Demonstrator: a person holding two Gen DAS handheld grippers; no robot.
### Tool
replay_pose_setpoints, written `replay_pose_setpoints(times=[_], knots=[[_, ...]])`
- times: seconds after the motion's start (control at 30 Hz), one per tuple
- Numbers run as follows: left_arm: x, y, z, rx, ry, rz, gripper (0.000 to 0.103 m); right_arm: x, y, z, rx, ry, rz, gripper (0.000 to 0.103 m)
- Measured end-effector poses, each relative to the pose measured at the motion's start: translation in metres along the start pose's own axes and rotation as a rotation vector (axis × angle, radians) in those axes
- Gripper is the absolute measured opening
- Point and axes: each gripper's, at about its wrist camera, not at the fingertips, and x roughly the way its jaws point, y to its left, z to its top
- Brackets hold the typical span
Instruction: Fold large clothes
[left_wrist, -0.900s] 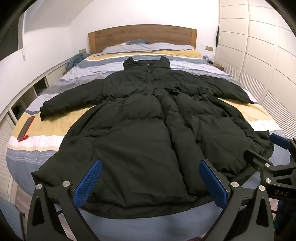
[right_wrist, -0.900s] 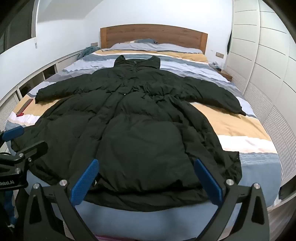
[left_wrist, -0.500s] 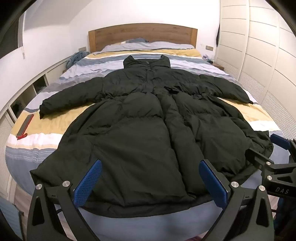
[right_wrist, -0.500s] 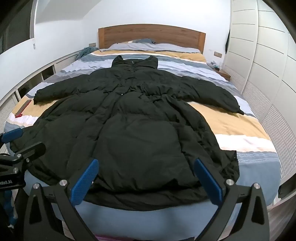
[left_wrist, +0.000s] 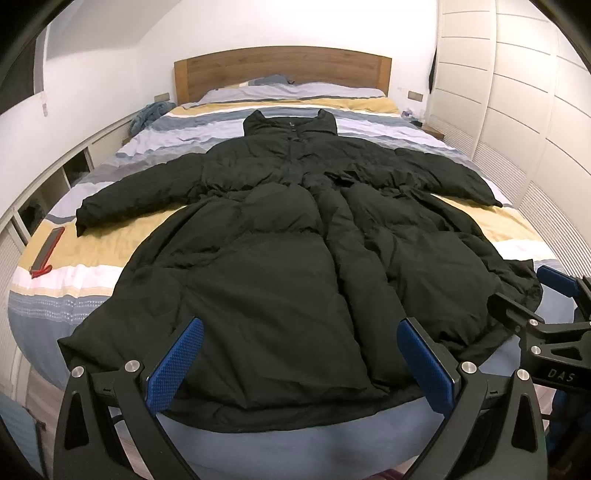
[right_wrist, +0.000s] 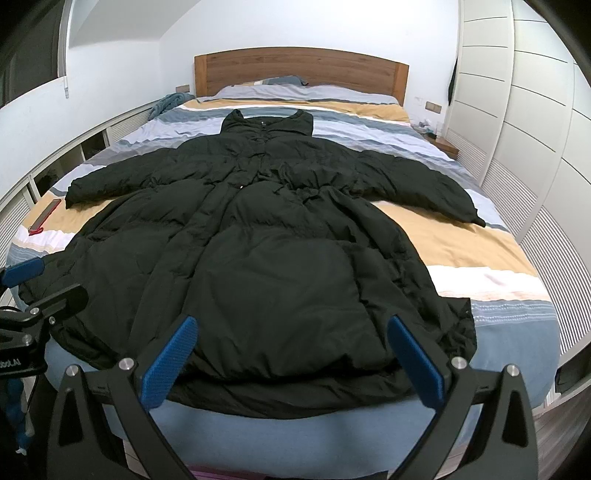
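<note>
A long black puffer coat (left_wrist: 288, 258) lies flat and face up on the striped bed (left_wrist: 74, 291), collar toward the headboard, both sleeves spread out, hem at the foot edge. It also shows in the right wrist view (right_wrist: 273, 266). My left gripper (left_wrist: 299, 360) is open and empty, above the hem's left half. My right gripper (right_wrist: 291, 350) is open and empty, above the hem's right half. Each gripper shows at the edge of the other's view: the right gripper (left_wrist: 546, 306) and the left gripper (right_wrist: 33, 284).
A red-and-grey flat object (left_wrist: 47, 247) lies on the bed's left edge near the left sleeve cuff. White shelving (left_wrist: 33, 192) runs along the left, white wardrobes (left_wrist: 517, 110) along the right. A wooden headboard (left_wrist: 280, 70) and pillows stand at the far end.
Both grippers have drifted slightly, so the coat sits a little differently in each view. The coat has not moved and both grippers stay open.
</note>
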Motion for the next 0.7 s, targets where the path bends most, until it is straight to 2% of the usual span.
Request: replay_pose_setpoints(times=[0.5,0.7], knots=[[-0.0005,0.0023,0.0003,-0.023,0.005,-0.001,0.102,0.0013,0.0015,0.0007,-0.001,0.005,-0.003,0.103],[-0.0011,0.0046,-0.0004,-0.036,0.006,-0.027,0.102,0.0013,0.0015,0.0002,-0.003,0.005,-0.005,0.103]])
